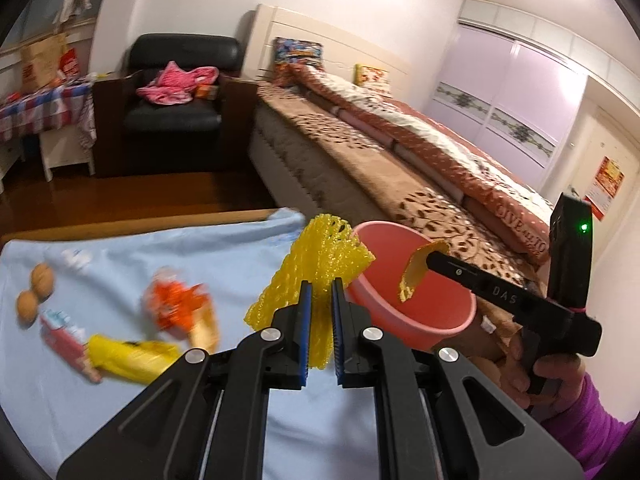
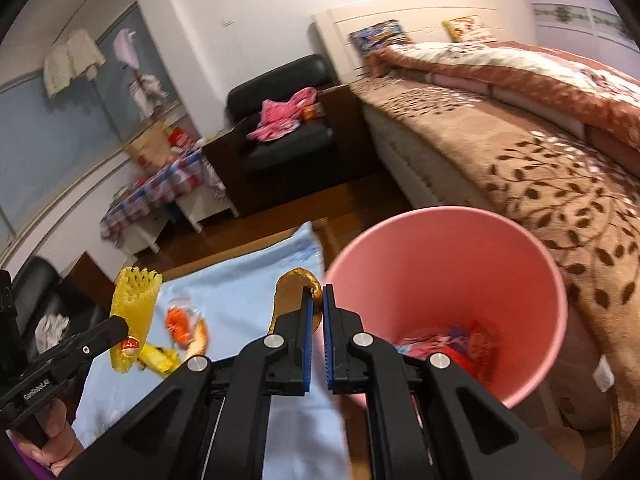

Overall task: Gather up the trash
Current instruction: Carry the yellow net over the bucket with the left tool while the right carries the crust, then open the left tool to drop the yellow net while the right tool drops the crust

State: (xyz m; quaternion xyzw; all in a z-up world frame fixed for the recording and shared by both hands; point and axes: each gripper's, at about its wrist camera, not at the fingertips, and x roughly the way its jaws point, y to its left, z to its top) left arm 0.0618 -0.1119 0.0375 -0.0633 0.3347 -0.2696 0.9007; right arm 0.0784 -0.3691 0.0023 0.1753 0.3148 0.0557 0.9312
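My left gripper is shut on a yellow foam net, held up over the blue-clothed table just left of the pink bin. My right gripper comes in from the right, shut on a brownish curved peel that hangs over the bin's mouth. In the right wrist view the right gripper pinches the peel at the left rim of the pink bin, which holds several wrappers. The left gripper carries the foam net at the left.
On the light blue cloth lie two walnuts, an orange wrapper, a yellow wrapper and a pink pack. A bed stands to the right and a black armchair behind.
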